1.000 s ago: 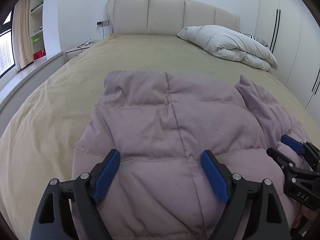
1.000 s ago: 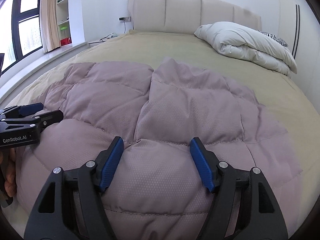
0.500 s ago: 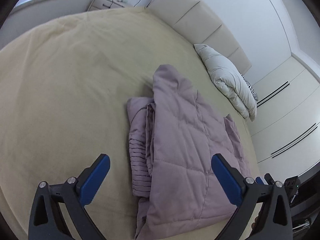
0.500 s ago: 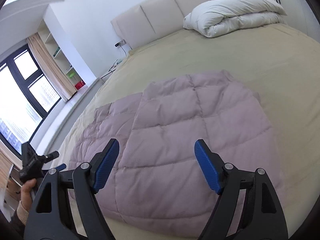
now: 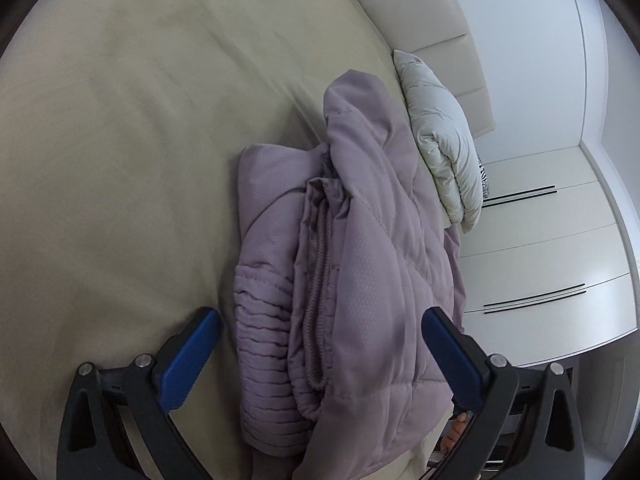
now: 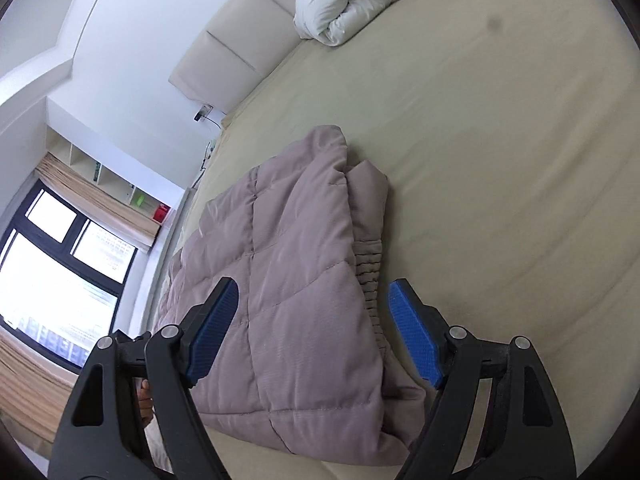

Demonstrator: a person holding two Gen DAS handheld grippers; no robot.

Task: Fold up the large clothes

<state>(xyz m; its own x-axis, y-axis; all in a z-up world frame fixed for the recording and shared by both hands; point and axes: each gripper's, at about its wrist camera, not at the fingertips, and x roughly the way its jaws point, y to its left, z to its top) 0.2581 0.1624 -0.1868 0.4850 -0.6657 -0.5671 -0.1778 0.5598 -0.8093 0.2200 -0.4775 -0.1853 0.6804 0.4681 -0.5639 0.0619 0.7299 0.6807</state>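
A mauve quilted jacket lies folded in layers on the beige bed, its ribbed cuff and zipper edge facing the left wrist camera. My left gripper hovers over that near edge, its jaws wide but closing. The folded edge shows between its blue pads, which do not press on it. In the right wrist view the jacket shows its quilted top. My right gripper stands open above the jacket's right side, with no pad on the cloth.
A folded white duvet lies by the padded headboard. White wardrobe doors stand beyond the bed. A window with curtains and shelves lies to the left. A person's hand shows behind my right gripper's left finger.
Both grippers have drawn apart from the jacket's middle and rolled hard, so the room looks tilted. The left now faces the jacket's layered left edge, the right its right side. Both jaws stand wider.
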